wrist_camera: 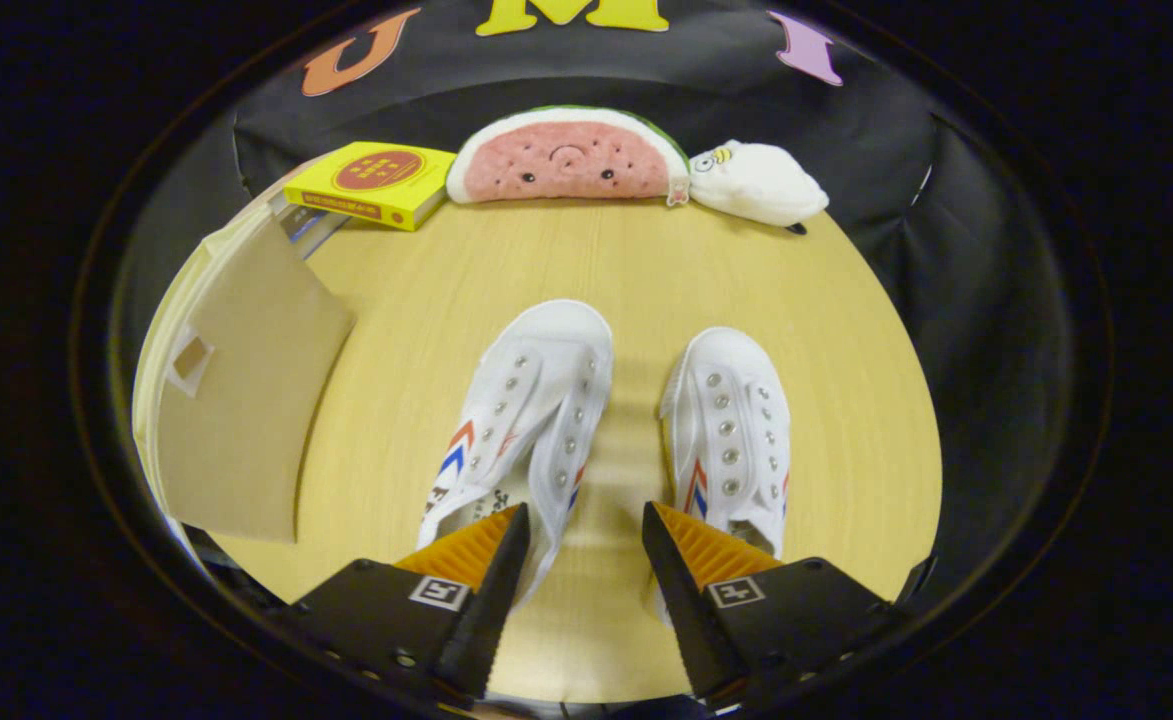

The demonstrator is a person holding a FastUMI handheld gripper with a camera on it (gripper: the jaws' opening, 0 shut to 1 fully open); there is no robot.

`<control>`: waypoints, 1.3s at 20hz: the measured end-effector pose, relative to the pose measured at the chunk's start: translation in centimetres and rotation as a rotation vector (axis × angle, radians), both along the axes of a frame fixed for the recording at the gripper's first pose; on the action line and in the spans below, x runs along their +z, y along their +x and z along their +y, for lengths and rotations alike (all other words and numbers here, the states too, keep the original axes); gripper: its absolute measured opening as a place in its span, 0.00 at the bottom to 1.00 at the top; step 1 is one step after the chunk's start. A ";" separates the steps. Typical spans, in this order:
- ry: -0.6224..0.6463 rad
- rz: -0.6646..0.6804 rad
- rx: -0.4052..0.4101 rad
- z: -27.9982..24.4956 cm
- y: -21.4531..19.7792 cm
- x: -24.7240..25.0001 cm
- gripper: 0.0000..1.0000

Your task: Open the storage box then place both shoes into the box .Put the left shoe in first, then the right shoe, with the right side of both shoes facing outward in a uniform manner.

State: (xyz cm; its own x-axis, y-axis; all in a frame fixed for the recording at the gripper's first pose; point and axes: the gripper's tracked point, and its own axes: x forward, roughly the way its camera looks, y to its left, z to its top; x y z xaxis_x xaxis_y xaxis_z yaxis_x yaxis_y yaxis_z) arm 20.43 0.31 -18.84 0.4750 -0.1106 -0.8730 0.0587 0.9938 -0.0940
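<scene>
Tongs (586, 530) are held wide, gripping nothing, above the bench (636, 260). Left shoe (526, 420) and right shoe (731, 430) lie just ahead; the storage box (236, 390) is seen left of them.

Yellow book (374, 183), watermelon plush (566, 158), white plush (758, 182) along table (646, 270) far edge.

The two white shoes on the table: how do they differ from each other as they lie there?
The left-hand shoe leans over, toe angled toward the right-hand shoe, which sits upright and points nearly straight ahead. The left-hand shoe shows its side stripes broadly; the right-hand shoe shows mostly its eyelet rows. Both are white, laceless, with red and blue stripes, heels by the open gripper fingertips, which touch neither.
</scene>
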 end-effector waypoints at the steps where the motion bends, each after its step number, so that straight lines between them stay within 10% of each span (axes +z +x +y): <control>1: 0.031 0.006 -0.026 0.4 0.3 -0.5 0.58; 4: 0.051 -0.020 -0.016 1.0 1.7 -1.2 0.53; 6: 0.102 -0.005 -0.025 2.2 1.9 -2.0 0.28; 12: 0.160 0.018 -0.076 2.7 2.1 -3.2 0.00; 19: 0.515 0.054 -0.174 4.2 1.0 -2.0 0.00; 26: 0.517 -0.017 -0.177 5.0 0.1 4.7 0.00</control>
